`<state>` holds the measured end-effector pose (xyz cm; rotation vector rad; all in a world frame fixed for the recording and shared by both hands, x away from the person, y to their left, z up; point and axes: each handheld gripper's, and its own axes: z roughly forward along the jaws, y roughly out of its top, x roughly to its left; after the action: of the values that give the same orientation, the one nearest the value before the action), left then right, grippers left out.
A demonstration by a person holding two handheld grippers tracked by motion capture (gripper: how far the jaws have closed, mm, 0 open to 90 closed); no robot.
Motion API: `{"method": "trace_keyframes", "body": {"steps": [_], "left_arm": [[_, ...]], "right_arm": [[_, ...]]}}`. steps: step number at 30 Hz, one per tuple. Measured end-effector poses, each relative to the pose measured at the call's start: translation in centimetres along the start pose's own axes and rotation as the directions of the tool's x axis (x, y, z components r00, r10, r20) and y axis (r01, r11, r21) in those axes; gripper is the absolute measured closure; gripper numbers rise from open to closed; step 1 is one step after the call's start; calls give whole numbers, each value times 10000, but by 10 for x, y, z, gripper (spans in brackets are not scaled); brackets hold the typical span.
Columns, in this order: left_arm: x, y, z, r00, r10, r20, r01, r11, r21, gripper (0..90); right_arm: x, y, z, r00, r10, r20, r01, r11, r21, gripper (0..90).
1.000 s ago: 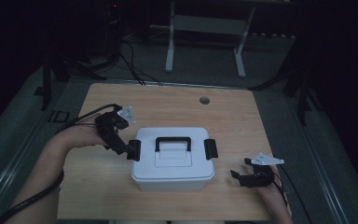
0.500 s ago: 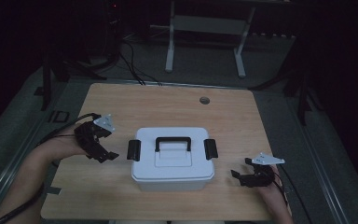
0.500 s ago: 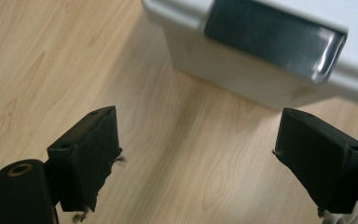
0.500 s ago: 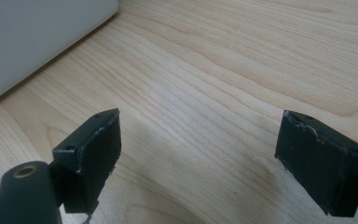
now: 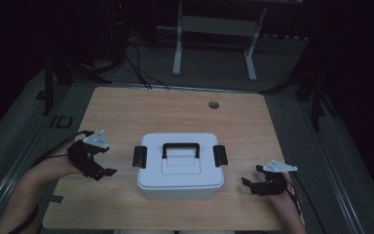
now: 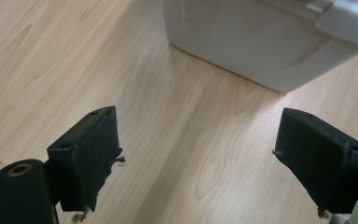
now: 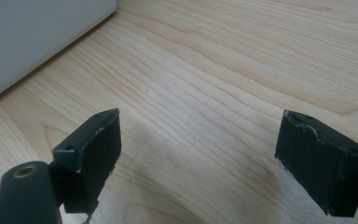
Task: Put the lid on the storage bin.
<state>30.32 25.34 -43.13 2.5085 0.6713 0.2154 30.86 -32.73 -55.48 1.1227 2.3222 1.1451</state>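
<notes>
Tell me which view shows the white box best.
The high view: the whole white box shows there, lid, black handle and both side latches. The left gripper view catches one lower corner and wall; the right gripper view catches a strip of wall.

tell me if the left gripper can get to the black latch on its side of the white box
Probably yes. The left gripper is open beside the white box, with bare table between it and the near black latch; nothing blocks the way.

Matt, seemingly plastic box (image 5: 180,168) on smooth wood-grain table (image 5: 126,112).
</notes>
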Motion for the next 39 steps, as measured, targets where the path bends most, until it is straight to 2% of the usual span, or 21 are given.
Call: {"method": "trace_keyframes", "body": {"steps": [4,10,11,13,14,15,18,22,25,31,33,35,37,39], "left_arm": [[0,-13,6,9997,-162,-186,160,9998,-85,137],[-1,-35,21,9986,-524,-85,521,9983,-257,138],[-1,-38,24,9985,-484,-252,479,9986,-222,137],[-1,-41,26,9983,-503,-290,495,9984,-270,137],[-3,-48,30,9967,-784,-223,767,9949,-658,137],[-3,-48,30,9967,-784,-223,767,9949,-658,138],[-6,-59,37,9926,-1055,-599,994,9903,-970,137],[-8,-69,43,9866,-1391,-850,1271,9829,-1334,137],[-10,-74,47,9844,-1521,-889,1392,9807,-1372,138],[-17,-89,60,9771,-1942,-868,1779,9697,-1676,137],[-18,-94,64,9736,-2037,-1032,1845,9681,-1697,128],[-18,-97,67,9671,-2274,-1145,2062,9634,-1715,124],[-19,-99,67,9606,-2551,-1101,2306,9531,-1960,120],[-20,-101,67,9556,-2666,-1258,2368,9484,-2108,118]], "right_arm": [[0,0,0,10000,1,-4,-1,10000,-5,139],[0,0,0,10000,4,2,-4,10000,-23,139],[0,0,0,10000,9,1,-9,10000,-27,138],[0,0,0,10000,7,1,-7,10000,-31,138],[0,0,0,10000,-25,6,25,10000,-27,138],[1,0,0,10000,-33,1,33,10000,-23,139],[0,0,0,10000,-27,-2,27,10000,-11,138],[1,0,0,10000,-35,-5,35,10000,-25,138],[1,0,0,10000,-54,-24,54,10000,-33,138],[1,0,0,10000,-43,46,43,10000,-78,138],[1,0,0,9999,-22,109,23,9999,-112,139],[1,0,-1,9998,-6,193,9,9999,-169,139],[1,0,-1,9996,63,281,-57,9997,-230,138],[1,0,-2,9991,143,390,-131,9994,-317,139]]}}
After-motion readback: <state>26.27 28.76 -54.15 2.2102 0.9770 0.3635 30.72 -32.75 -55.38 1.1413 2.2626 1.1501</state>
